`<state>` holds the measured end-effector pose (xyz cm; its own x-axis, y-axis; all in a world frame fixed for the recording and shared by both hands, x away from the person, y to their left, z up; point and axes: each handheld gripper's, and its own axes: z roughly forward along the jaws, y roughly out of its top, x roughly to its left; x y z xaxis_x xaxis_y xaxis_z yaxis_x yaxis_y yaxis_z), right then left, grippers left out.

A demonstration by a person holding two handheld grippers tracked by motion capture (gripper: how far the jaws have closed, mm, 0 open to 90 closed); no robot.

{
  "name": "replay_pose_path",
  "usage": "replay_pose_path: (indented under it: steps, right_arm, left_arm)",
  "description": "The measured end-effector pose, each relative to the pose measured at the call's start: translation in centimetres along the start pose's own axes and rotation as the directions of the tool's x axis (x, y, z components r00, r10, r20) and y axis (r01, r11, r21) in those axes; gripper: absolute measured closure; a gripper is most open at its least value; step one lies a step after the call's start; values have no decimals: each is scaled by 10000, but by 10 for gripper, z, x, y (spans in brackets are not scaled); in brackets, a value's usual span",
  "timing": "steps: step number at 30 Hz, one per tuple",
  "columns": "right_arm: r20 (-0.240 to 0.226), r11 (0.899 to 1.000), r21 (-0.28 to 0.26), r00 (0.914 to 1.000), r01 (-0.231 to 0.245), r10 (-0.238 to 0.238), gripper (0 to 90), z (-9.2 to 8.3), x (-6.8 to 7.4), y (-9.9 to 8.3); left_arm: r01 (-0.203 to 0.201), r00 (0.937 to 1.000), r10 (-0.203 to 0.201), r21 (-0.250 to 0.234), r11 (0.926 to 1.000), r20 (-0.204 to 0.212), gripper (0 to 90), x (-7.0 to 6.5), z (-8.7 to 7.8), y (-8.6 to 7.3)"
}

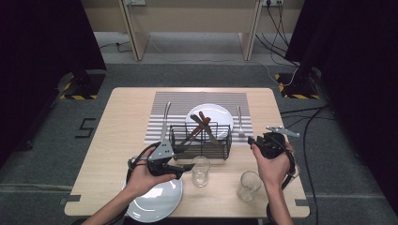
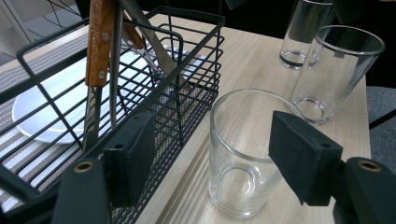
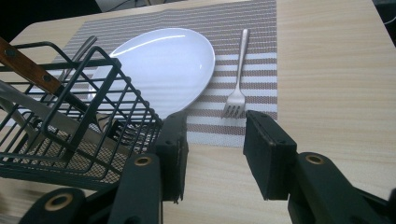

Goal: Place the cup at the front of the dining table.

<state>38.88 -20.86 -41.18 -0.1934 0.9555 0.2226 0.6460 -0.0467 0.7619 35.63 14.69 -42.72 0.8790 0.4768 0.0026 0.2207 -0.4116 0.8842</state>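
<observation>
On the left, the left gripper (image 1: 187, 167) hovers low over the table (image 1: 122, 122), its jaws apart with nothing pressed between them. A drinking glass (image 2: 243, 154) stands upright just ahead of its 2 fingers (image 2: 299, 161), in line with the gap and untouched, beside the wire basket (image 1: 201, 140). To the right, the right gripper (image 3: 215, 149) also has its jaws apart and bare, with a fork (image 3: 236, 74) lying on the striped mat (image 3: 252, 28) ahead.
</observation>
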Motion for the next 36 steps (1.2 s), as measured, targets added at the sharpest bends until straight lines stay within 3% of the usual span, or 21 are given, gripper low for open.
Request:
replay_pose_path:
  steps: [16,36]
  right_arm:
    - [-68,9999,122,10000,-55,56,597,2,-1,-1]
    - [-103,9999,165,9999,-2,4,600,3,-1,-1]
  left_arm:
    - [-46,9998,40,287,9996,212,331,0,18,4]
    - [126,9988,-166,856,9962,463,494,1,29,3]
